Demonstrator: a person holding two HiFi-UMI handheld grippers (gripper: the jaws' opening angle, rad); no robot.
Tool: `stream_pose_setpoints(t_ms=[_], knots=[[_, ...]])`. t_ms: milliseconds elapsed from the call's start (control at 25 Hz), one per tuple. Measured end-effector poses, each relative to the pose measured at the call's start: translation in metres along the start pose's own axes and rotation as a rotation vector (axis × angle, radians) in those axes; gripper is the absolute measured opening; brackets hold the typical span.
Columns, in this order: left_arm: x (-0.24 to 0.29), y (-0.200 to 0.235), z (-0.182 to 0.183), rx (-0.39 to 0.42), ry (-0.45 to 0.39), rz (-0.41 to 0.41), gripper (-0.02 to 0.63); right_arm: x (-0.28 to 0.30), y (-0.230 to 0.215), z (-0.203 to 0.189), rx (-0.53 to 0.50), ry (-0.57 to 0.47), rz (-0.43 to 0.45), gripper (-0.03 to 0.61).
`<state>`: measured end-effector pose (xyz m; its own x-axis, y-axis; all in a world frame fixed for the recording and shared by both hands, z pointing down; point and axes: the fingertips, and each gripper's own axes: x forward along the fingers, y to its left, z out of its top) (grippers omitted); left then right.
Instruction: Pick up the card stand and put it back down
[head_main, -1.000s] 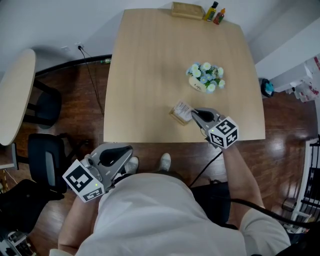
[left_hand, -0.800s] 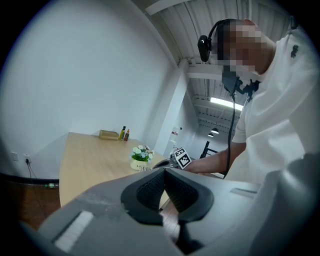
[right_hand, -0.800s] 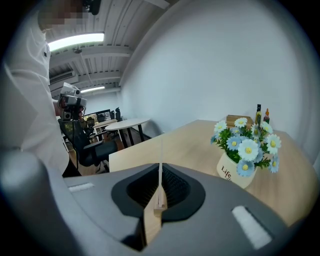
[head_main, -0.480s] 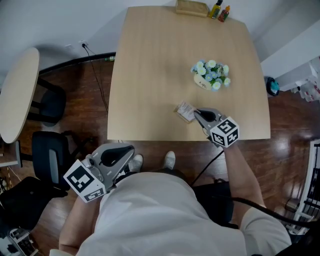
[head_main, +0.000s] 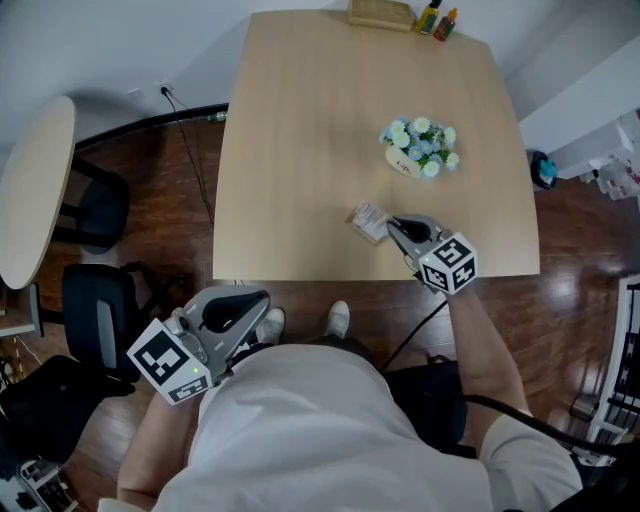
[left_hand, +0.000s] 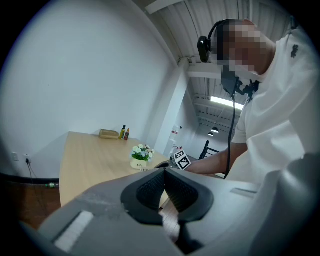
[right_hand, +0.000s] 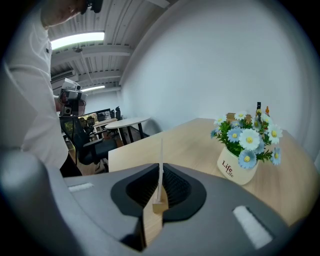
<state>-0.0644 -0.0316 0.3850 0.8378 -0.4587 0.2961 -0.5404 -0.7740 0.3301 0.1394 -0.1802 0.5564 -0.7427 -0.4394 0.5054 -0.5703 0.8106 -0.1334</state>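
The right gripper (head_main: 393, 227) has its jaws clamped on the card stand (head_main: 369, 220), with the wooden base and the thin card edge-on right between the pads. It's over the near part of the table (head_main: 300, 150), not far from the little flower pot (head_main: 418, 150) (can't tell from up top if the stand is touching the wood or just off it). The left gripper (head_main: 258, 300) is off the table by the person's waist, jaws pressed together with nothing in them.
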Motion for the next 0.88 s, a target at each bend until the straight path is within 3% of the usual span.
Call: stream_pose_setpoints(t_ms=[200, 400, 520, 680, 880], knots=[[-0.002, 0.003, -0.001, 0.008, 0.003, -0.026, 0.003, -0.011, -0.002, 0.008, 0.009, -0.018, -0.046, 0.115], [-0.014, 0.011, 0.002, 0.035, -0.004, -0.07, 0.003, -0.039, 0.007, 0.032, 0.003, -0.063, -0.155, 0.123], [-0.021, 0.02, 0.005, 0.058, -0.01, -0.125, 0.003, -0.065, 0.024, 0.043, 0.008, -0.079, -0.264, 0.123], [-0.032, 0.022, 0.0, 0.079, 0.0, -0.212, 0.003, -0.108, 0.073, 0.042, 0.051, -0.088, -0.433, 0.121], [-0.047, 0.021, -0.023, 0.075, 0.053, -0.357, 0.003, -0.149, 0.174, 0.021, 0.19, -0.106, -0.611, 0.12]])
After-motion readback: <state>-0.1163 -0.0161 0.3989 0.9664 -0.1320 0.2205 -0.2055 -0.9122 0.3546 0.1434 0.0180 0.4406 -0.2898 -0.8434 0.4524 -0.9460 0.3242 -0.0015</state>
